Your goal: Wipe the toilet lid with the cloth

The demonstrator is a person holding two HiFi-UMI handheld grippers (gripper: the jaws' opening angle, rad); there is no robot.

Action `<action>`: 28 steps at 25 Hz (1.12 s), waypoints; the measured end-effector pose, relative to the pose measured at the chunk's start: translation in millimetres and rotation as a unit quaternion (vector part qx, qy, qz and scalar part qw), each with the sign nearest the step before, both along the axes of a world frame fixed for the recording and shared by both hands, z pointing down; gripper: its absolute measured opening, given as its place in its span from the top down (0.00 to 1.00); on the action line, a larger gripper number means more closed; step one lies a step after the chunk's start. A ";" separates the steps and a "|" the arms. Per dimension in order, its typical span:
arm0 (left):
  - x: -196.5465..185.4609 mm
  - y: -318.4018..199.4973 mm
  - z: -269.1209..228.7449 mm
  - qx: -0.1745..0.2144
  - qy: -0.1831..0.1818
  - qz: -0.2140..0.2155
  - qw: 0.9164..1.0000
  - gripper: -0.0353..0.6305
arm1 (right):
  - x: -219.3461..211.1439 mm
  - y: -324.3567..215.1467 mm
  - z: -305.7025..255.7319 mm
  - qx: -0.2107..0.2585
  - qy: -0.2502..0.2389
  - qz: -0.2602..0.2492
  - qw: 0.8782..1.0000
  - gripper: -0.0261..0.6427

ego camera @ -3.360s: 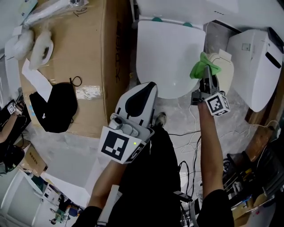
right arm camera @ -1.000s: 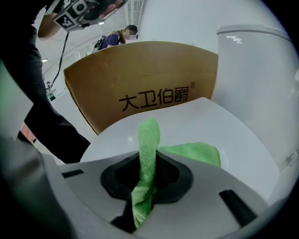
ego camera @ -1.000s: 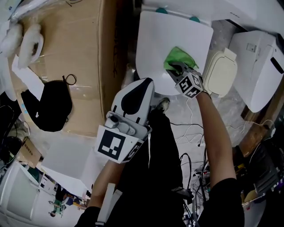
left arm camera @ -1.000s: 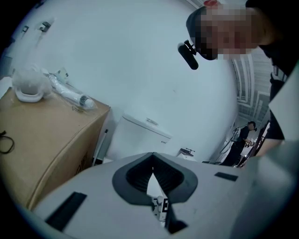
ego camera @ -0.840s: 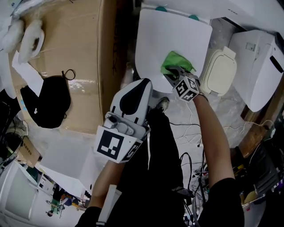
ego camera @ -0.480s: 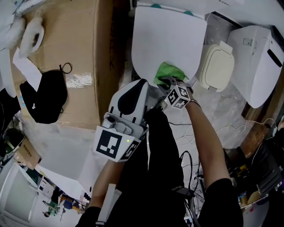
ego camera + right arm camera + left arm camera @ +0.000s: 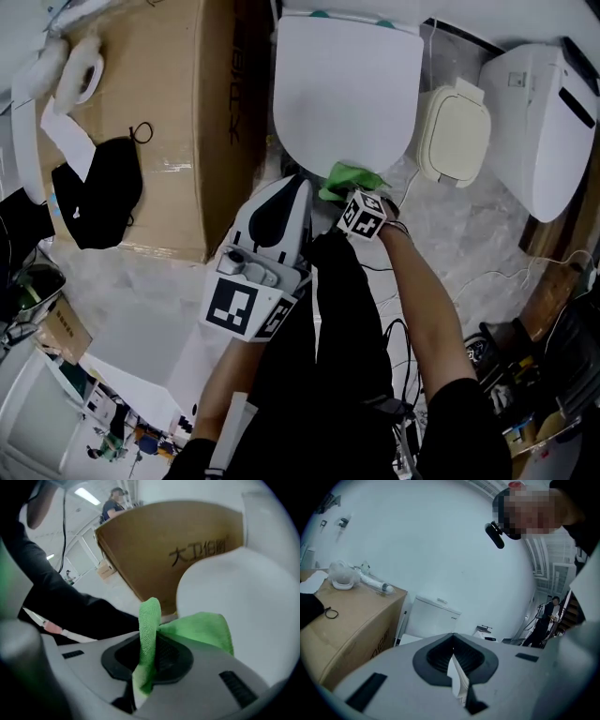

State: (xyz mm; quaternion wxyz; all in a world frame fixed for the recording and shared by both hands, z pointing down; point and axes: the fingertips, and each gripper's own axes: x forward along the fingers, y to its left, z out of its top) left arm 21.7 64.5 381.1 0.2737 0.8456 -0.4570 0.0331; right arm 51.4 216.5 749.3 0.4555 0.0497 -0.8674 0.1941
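The white toilet lid (image 7: 347,84) lies closed at the top centre of the head view. A green cloth (image 7: 349,178) rests at the lid's front edge, with my right gripper (image 7: 345,190) shut on it. In the right gripper view the cloth (image 7: 201,627) bunches up out of the right gripper (image 7: 147,648), with the lid (image 7: 234,588) just beyond. My left gripper (image 7: 292,186) hovers beside the cloth, near the lid's front left, touching nothing. In the left gripper view the left gripper (image 7: 453,645) has its jaws closed together and holds nothing.
A big cardboard box (image 7: 141,112) stands left of the toilet, with a black pouch (image 7: 98,197) and white items on top. A cream container (image 7: 454,131) and a white appliance (image 7: 544,122) stand to the right. Cables (image 7: 403,328) lie on the floor. The cistern (image 7: 433,616) shows behind.
My right gripper has dragged the green cloth from the lid's right side across the lid and down to its front edge. The left gripper has stayed about where it was.
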 end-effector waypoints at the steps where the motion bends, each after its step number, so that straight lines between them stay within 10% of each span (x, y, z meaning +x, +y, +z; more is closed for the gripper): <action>1: 2.7 4.5 -1.8 0.001 -0.002 -0.001 1.000 0.94 | 3.2 19.1 4.8 -0.016 0.000 -0.004 1.000 0.88; 8: 24.9 30.7 -7.9 0.010 -0.015 0.006 1.000 0.94 | 28.2 19.4 -70.3 0.046 -0.138 0.213 0.966 0.88; 13: 51.8 29.3 -22.2 0.017 -0.011 0.011 1.000 0.94 | 110.9 -41.8 -137.0 0.011 -0.266 0.491 0.830 0.88; 18: 82.2 6.0 -25.0 0.025 -0.009 0.034 0.999 0.94 | 207.7 -117.0 -168.6 0.065 -0.304 0.619 0.721 0.88; 24: 101.9 -37.5 -15.2 0.021 -0.009 0.050 0.998 0.94 | 301.1 -199.1 -171.5 0.117 -0.299 0.707 0.630 0.88; 28: 111.9 -74.0 -7.4 0.010 -0.007 0.059 0.998 0.94 | 329.3 -249.6 -160.8 0.126 -0.272 0.732 0.612 0.88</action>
